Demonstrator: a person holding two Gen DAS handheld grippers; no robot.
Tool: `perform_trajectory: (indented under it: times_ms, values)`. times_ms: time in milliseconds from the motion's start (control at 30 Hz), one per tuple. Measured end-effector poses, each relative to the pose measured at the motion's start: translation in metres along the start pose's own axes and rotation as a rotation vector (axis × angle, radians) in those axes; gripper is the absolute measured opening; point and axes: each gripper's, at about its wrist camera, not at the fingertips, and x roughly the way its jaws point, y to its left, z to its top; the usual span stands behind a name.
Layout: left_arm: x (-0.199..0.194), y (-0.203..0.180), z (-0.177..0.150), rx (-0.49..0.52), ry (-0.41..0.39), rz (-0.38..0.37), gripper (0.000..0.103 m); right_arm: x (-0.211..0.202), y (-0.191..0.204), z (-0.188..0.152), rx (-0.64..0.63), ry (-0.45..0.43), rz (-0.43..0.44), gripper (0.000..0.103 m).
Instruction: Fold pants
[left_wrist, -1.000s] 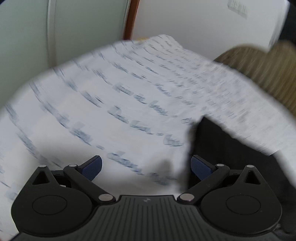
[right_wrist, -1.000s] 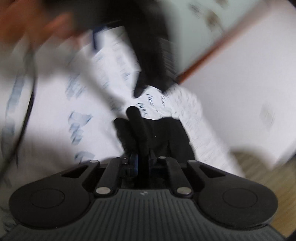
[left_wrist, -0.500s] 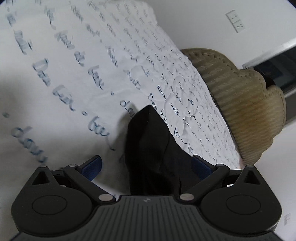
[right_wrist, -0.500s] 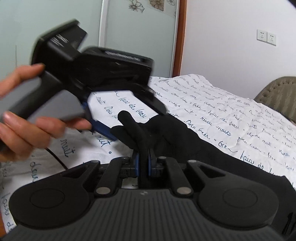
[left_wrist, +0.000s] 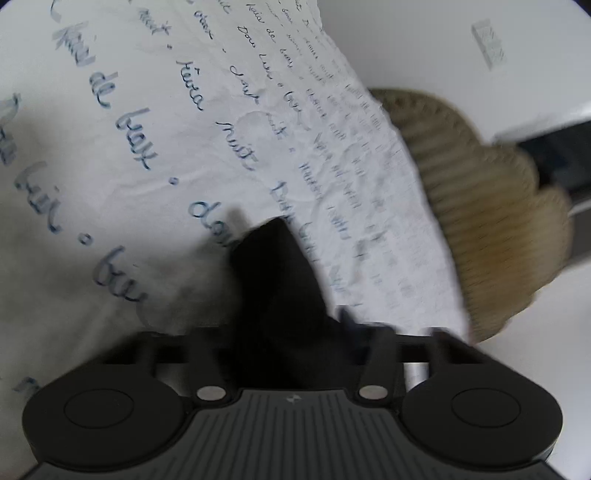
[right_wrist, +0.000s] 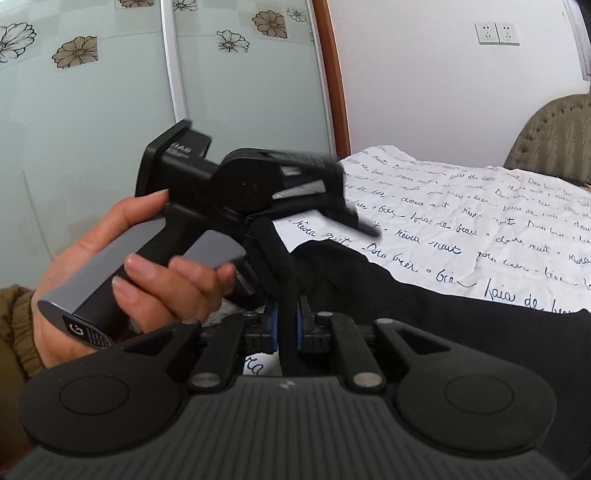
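Observation:
Black pants (right_wrist: 406, 295) lie on a bed sheet (right_wrist: 461, 206), white with blue handwriting. My right gripper (right_wrist: 286, 314) is shut on a raised fold of the pants, which stands up between its blue pads. A hand (right_wrist: 147, 266) holds my left gripper (right_wrist: 354, 218) just beyond that fold, pointing down at the cloth. In the left wrist view a corner of the pants (left_wrist: 280, 280) fills the gap of my left gripper (left_wrist: 291, 325), whose jaws are closing on it. The right blue pad (left_wrist: 347, 317) meets the cloth; the left pad is hidden behind it.
A beige ribbed headboard (left_wrist: 480, 206) stands beyond the bed's far side, also seen as the headboard (right_wrist: 554, 136) in the right wrist view. A frosted glass door with flower prints (right_wrist: 92, 110) and a wooden frame (right_wrist: 332, 74) lie behind. A wall socket (right_wrist: 496, 33) sits high up.
My left gripper's jaws went from wide open to drawn in on the pants corner as it came down onto it. The right gripper kept its grip on the fold and rose slightly.

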Motion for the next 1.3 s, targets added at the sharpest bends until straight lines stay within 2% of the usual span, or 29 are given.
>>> perform_trajectory:
  times_ms: [33,67,200,267,333,367,433,467,500,533,633,733,833,967,1000,1067,1133,1200,1300]
  values:
    - [0.001,-0.001,-0.001,0.023,-0.002,0.020,0.021,0.001,-0.002,0.000,-0.001,0.000,-0.001,0.009]
    - [0.000,0.001,-0.002,0.028,-0.007,0.025,0.019,0.001,-0.003,-0.001,0.004,0.004,0.000,0.010]
    - [-0.005,0.006,-0.005,0.031,-0.019,0.013,0.015,-0.004,-0.009,-0.003,0.022,0.045,0.031,0.032]
    - [-0.011,0.005,-0.010,0.059,-0.040,0.022,0.015,-0.025,-0.013,-0.003,0.004,0.026,0.044,0.032]
    - [-0.017,-0.004,-0.016,0.104,-0.072,0.037,0.015,-0.047,-0.027,-0.002,-0.008,0.022,0.007,0.032]
    - [-0.020,-0.009,-0.019,0.129,-0.090,0.048,0.015,-0.056,-0.038,0.000,-0.023,0.028,-0.049,0.032]
    - [-0.026,-0.022,-0.028,0.186,-0.133,0.080,0.015,-0.063,-0.065,0.004,-0.067,0.066,-0.226,0.032]
    - [-0.029,-0.028,-0.033,0.211,-0.150,0.097,0.015,-0.062,-0.084,0.007,-0.073,0.096,-0.301,0.029]
    - [-0.031,-0.034,-0.037,0.238,-0.165,0.114,0.015,-0.060,-0.105,0.009,-0.060,0.121,-0.341,0.015]
    - [-0.033,-0.041,-0.040,0.267,-0.179,0.128,0.015,-0.057,-0.124,0.008,-0.040,0.145,-0.352,0.007]
    - [-0.036,-0.054,-0.044,0.312,-0.196,0.150,0.015,-0.030,-0.178,0.009,0.015,0.245,-0.392,0.006]
    - [-0.037,-0.058,-0.043,0.301,-0.184,0.151,0.015,-0.001,-0.204,0.003,0.027,0.321,-0.405,0.005]
    - [-0.040,-0.064,-0.044,0.299,-0.179,0.149,0.015,-0.003,-0.201,0.005,0.038,0.304,-0.408,0.007]
    - [-0.046,-0.076,-0.049,0.312,-0.183,0.124,0.015,-0.047,-0.168,0.007,-0.019,0.217,-0.390,0.012]
    - [-0.046,-0.077,-0.049,0.309,-0.182,0.115,0.015,-0.056,-0.156,0.004,-0.023,0.197,-0.360,0.014]
    - [-0.046,-0.080,-0.048,0.304,-0.178,0.115,0.014,-0.073,-0.128,-0.005,-0.011,0.152,-0.307,0.038]
    - [-0.045,-0.080,-0.045,0.292,-0.168,0.123,0.014,-0.086,-0.089,-0.015,-0.036,0.106,-0.275,0.087]
    - [-0.044,-0.078,-0.042,0.269,-0.148,0.122,0.014,-0.095,-0.041,-0.025,-0.145,0.040,-0.259,0.095]
    - [-0.044,-0.073,-0.036,0.229,-0.117,0.109,0.014,-0.087,0.018,-0.035,-0.303,0.008,-0.250,0.094]
